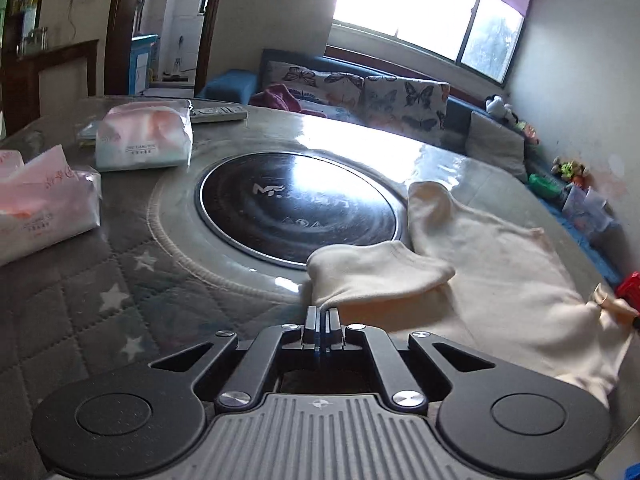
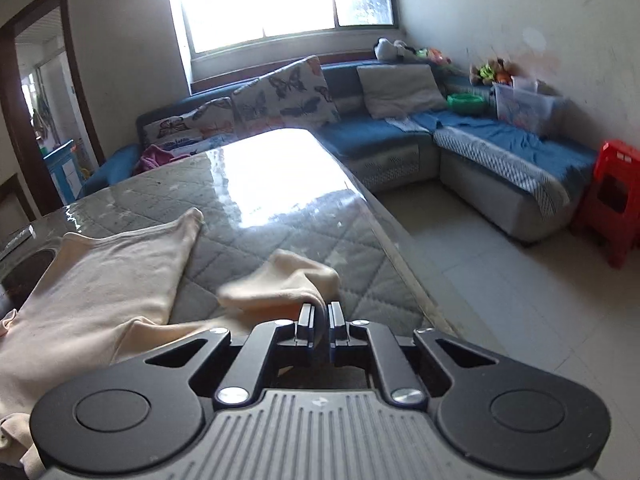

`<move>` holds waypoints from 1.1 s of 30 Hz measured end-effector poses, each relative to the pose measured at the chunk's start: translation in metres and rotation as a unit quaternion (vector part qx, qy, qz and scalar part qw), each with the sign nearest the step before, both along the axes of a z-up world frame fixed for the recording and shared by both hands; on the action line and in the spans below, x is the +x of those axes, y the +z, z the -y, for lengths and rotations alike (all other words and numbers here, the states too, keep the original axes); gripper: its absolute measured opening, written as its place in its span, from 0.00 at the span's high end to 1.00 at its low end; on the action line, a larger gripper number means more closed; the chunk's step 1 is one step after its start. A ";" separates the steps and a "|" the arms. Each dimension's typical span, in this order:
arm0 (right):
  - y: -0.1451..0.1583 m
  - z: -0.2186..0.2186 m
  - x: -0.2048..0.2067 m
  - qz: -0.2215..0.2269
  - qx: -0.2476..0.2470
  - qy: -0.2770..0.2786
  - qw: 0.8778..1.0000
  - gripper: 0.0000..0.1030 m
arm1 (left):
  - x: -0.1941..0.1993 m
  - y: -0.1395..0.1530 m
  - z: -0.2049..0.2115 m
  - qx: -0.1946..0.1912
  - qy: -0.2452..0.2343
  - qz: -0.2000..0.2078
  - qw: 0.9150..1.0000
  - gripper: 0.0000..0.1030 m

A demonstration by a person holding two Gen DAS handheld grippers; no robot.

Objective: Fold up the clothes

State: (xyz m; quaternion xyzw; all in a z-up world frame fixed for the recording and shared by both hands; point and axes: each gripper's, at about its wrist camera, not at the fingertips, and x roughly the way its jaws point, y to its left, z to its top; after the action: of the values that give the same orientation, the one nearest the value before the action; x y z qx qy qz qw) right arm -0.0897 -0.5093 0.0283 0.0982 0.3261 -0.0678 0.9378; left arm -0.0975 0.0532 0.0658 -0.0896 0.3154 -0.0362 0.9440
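A living room with a bright window (image 2: pixel 280 0) and a blue corner sofa (image 2: pixel 400 136) lies behind a table (image 2: pixel 280 184) covered by a grey quilted cloth with stars under a clear glossy sheet. A round black hotplate (image 1: pixel 296 208) is set into the middle of the table. On the far left of the table sit two packs of tissues (image 1: pixel 144 140), with a remote control (image 1: pixel 218 113) just beyond them. A red plastic stool (image 2: pixel 612 200) stands on the tiled floor to the right, beside the sofa.

A cream garment (image 1: pixel 500 280) lies spread on the near right part of the table, its body running from the near edge away toward the far side. One sleeve (image 1: pixel 432 208) points away to the far side and overlaps the rim of the hotplate. Another sleeve (image 1: pixel 376 276) is folded back toward the near edge, its long axis running left to right across the body of the garment.

The left gripper (image 1: pixel 322 314) is clenched on the end of that folded sleeve, the fingers pressed together with fabric between them. From the right wrist view, the right gripper (image 2: pixel 320 316) is clamped on a raised fold of the same garment (image 2: pixel 104 276), a small gap between the fingers filled by cloth. That lifted piece (image 2: pixel 280 280) bunches up just ahead of the fingers, near the right edge of the table.
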 end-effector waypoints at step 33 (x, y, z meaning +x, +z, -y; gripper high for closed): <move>-0.008 0.035 0.015 -0.006 -0.117 -0.093 0.989 0.39 | 0.044 -0.036 0.086 0.121 -0.130 0.010 0.984 0.55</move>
State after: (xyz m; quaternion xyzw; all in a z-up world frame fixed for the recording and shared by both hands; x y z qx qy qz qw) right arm -0.0742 -0.5446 0.0206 0.0171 0.3107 -0.1931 0.9305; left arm -0.0532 -0.0330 0.0294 0.0675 0.3168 -0.1208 0.9383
